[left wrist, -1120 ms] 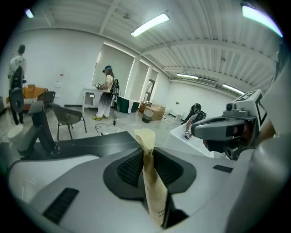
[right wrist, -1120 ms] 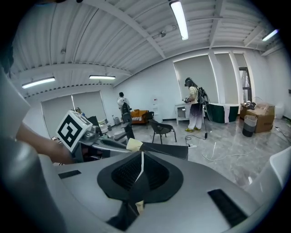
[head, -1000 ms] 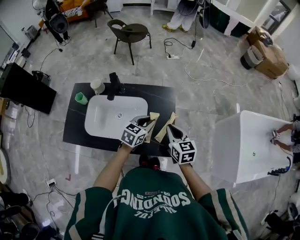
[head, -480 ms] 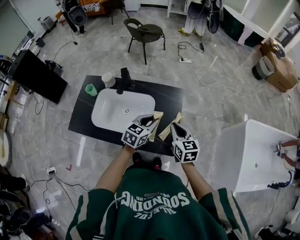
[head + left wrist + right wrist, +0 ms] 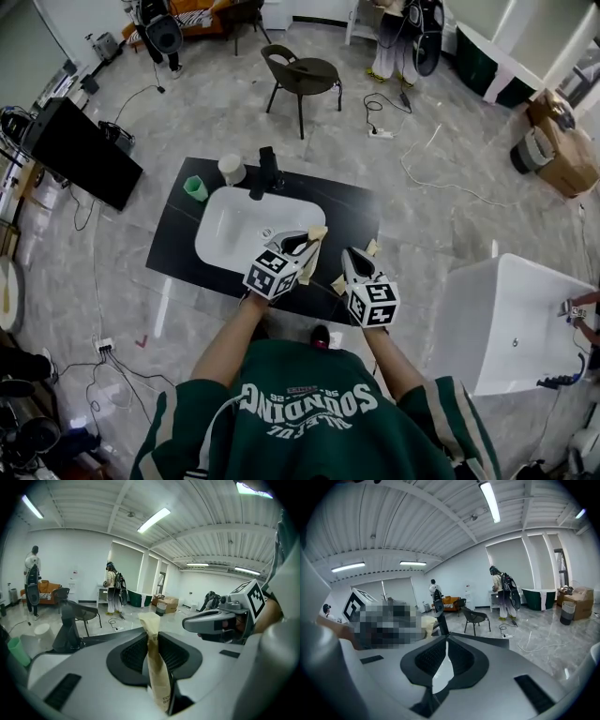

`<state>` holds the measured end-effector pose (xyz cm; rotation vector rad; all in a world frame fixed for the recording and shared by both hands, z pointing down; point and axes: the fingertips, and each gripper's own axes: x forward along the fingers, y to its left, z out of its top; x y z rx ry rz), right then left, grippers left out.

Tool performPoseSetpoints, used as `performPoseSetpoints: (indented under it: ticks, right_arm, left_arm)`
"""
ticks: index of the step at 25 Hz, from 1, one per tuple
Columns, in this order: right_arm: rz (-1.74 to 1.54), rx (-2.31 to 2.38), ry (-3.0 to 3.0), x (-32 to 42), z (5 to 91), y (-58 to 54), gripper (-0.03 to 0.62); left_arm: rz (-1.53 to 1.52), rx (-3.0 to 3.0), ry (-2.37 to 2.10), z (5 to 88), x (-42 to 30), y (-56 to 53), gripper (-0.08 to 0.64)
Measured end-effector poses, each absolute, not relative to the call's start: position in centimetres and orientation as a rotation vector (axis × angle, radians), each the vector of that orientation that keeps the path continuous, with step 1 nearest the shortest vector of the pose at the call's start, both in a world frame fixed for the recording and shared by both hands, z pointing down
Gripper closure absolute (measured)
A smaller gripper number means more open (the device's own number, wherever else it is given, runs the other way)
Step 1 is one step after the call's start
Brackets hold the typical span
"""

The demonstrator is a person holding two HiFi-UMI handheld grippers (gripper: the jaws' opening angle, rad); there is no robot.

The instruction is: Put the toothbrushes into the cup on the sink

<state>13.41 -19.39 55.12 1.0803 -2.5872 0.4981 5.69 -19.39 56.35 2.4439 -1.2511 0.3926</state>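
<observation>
Between the clenched pads of the left gripper stands a tan kraft-paper toothbrush packet, long and flat, most of its length rising past the fingertips, above the front edge of the black stone-look desk. It looks light: probably a stiff brush inside a crinkly sleeve that could crease or slip, so gripping across the flat faces seems safest. The right gripper is clenched on a second tan packet. Beyond the glossy white basin stand a cream cup and a green cup, well apart from both packets.
</observation>
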Motion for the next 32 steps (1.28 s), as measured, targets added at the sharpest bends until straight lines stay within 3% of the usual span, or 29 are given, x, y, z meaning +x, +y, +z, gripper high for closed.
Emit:
performPoseSetpoints:
  ticks: [32]
  right_arm:
    - [0.516,1.367,-2.424,-10.1,56.7,-19.2,0.549]
  left_arm:
    - [0.382,2.576,-1.122,56.7,-25.0,-21.2,0.479]
